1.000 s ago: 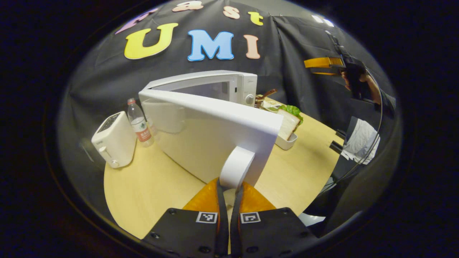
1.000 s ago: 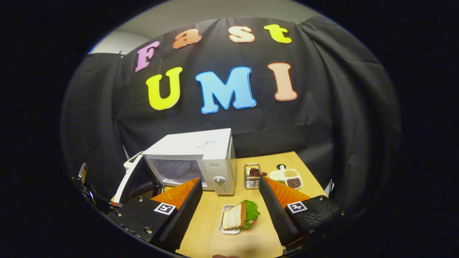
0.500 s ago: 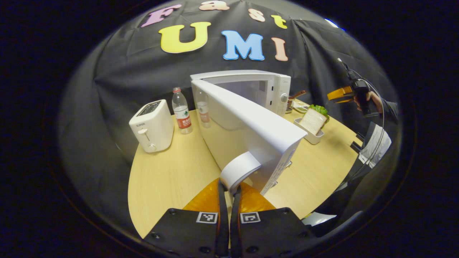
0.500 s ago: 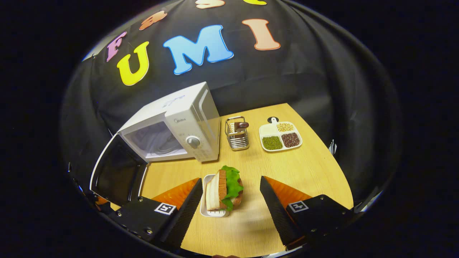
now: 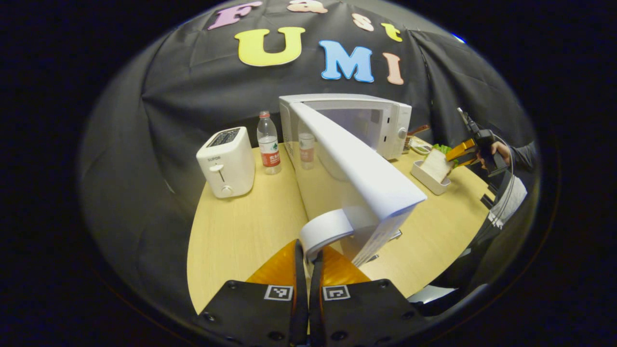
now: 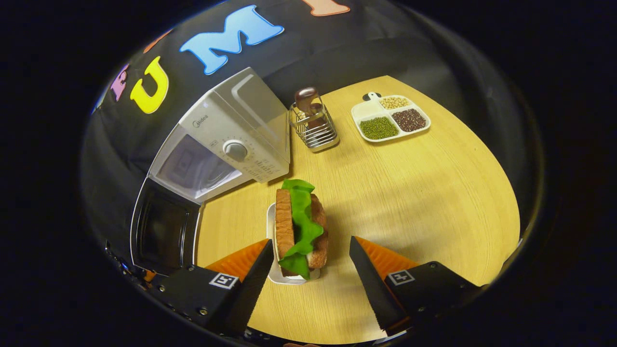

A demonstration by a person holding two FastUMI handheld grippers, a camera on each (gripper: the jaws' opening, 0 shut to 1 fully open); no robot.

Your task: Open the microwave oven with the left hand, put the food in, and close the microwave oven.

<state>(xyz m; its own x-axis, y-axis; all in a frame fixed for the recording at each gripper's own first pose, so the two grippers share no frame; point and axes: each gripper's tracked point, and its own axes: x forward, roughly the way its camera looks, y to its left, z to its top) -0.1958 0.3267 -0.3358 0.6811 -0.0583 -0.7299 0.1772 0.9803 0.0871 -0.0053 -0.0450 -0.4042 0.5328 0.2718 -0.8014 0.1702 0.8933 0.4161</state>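
White door (image 5: 356, 168) wide, sandwich (image 6: 300, 226) between tool (image 6: 308, 262) fingers

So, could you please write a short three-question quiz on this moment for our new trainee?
1. True or false: the microwave door stands open.
2. What is the left gripper shut on?
A. the toaster
B. the door handle
C. the water bottle
3. Fill in: the right gripper is open, its fingers either side of the ____ in the white tray.

Key:
1. True; the cavity of the microwave is exposed.
2. B
3. sandwich
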